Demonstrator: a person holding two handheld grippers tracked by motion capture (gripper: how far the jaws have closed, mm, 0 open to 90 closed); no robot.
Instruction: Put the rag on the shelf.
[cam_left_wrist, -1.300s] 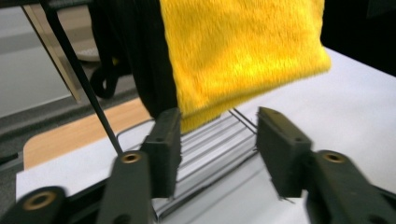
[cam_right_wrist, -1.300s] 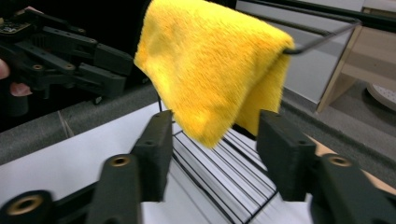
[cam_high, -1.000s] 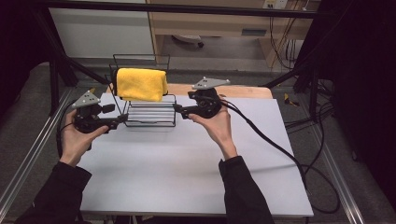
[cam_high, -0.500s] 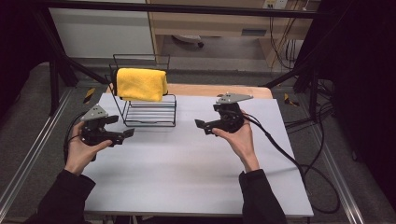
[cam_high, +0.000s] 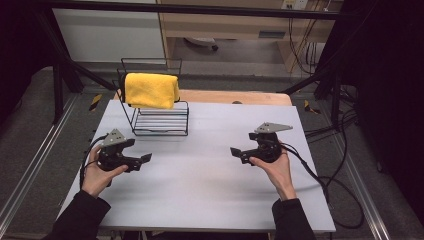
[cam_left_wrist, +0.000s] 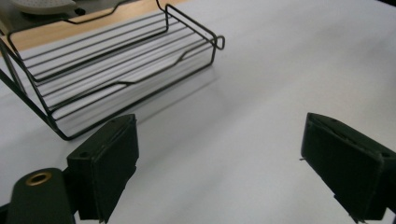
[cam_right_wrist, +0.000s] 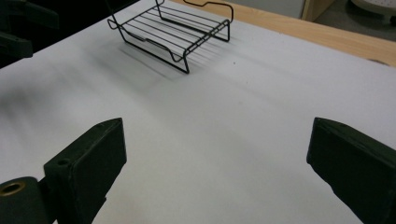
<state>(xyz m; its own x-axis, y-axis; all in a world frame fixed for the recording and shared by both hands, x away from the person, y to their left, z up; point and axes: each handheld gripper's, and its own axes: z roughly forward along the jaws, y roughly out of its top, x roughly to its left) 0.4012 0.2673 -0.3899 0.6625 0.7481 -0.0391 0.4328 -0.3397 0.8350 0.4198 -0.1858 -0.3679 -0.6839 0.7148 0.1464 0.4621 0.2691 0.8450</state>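
A yellow cloth (cam_high: 151, 90) hangs folded over the top bar of a black wire rack (cam_high: 159, 119) at the back left of the white table (cam_high: 200, 190). My left gripper (cam_high: 146, 158) hovers over the table's left side, in front of the rack, open with nothing between its jaws. On the right side my right gripper (cam_high: 234, 151) is open too and holds nothing. The left gripper view shows the rack's lower shelf (cam_left_wrist: 116, 70) just ahead of the spread jaws. In the right gripper view the rack (cam_right_wrist: 177, 32) lies farther off.
A wooden strip (cam_high: 235, 96) runs along the table's far edge. Black cables (cam_high: 325, 180) trail from the right gripper off the table's right side. Metal frame rails (cam_high: 30, 165) flank the table on the floor.
Both grippers have drawn back from the rack toward the person and spread apart, left to the left, right to the right. The cloth stays on the rack.
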